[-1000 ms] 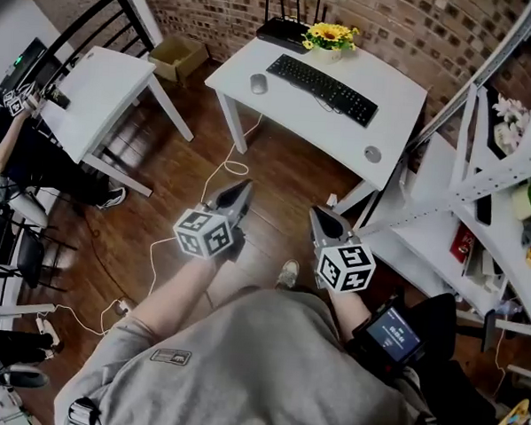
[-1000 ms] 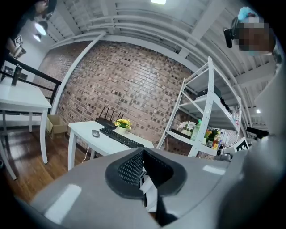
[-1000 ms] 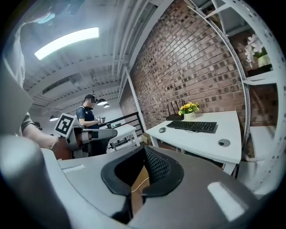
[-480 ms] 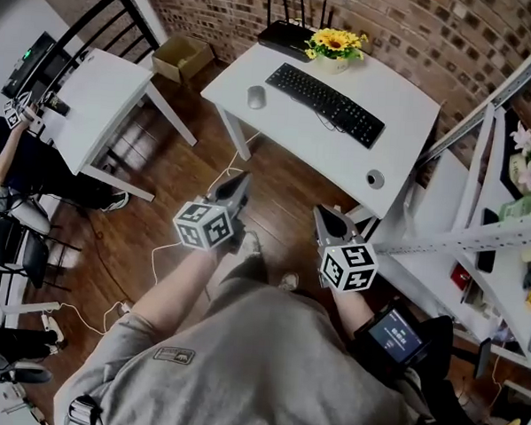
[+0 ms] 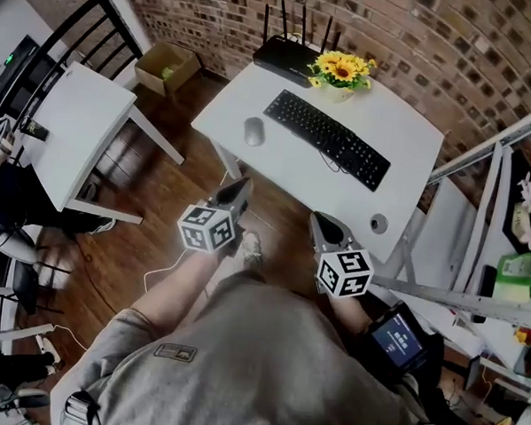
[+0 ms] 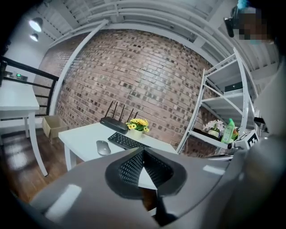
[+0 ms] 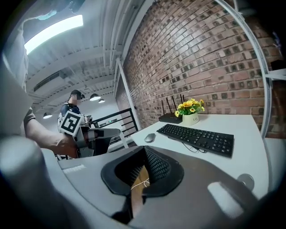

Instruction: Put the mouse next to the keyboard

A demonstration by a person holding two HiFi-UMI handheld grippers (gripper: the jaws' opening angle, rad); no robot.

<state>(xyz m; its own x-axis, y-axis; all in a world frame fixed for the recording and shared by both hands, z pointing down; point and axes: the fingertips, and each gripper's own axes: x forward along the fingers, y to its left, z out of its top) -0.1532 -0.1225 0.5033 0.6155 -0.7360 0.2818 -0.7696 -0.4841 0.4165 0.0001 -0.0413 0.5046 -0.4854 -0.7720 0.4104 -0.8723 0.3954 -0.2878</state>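
A grey mouse [image 5: 254,131] lies on the white desk [image 5: 280,97], left of a black keyboard [image 5: 327,139] and a short gap away from it. My left gripper [image 5: 240,190] and right gripper [image 5: 321,221] hang over the wooden floor in front of the desk, short of its near edge. Both are shut with nothing in them. The left gripper view shows the mouse [image 6: 103,147] and keyboard [image 6: 127,141] beyond the closed tip of the left gripper [image 6: 143,151]. The right gripper view shows the mouse [image 7: 150,137] and keyboard [image 7: 199,137] past the right gripper [image 7: 145,150].
A black router [image 5: 287,53] and a pot of yellow flowers [image 5: 342,71] stand at the desk's back, a small round disc [image 5: 378,224] at its near right corner. A second white table [image 5: 66,126] stands left, a cardboard box [image 5: 167,66] behind, metal shelving [image 5: 505,220] right.
The desk has come nearer and fills more of the head view. Both grippers stay shut and side by side, now closer to the desk's front edge.
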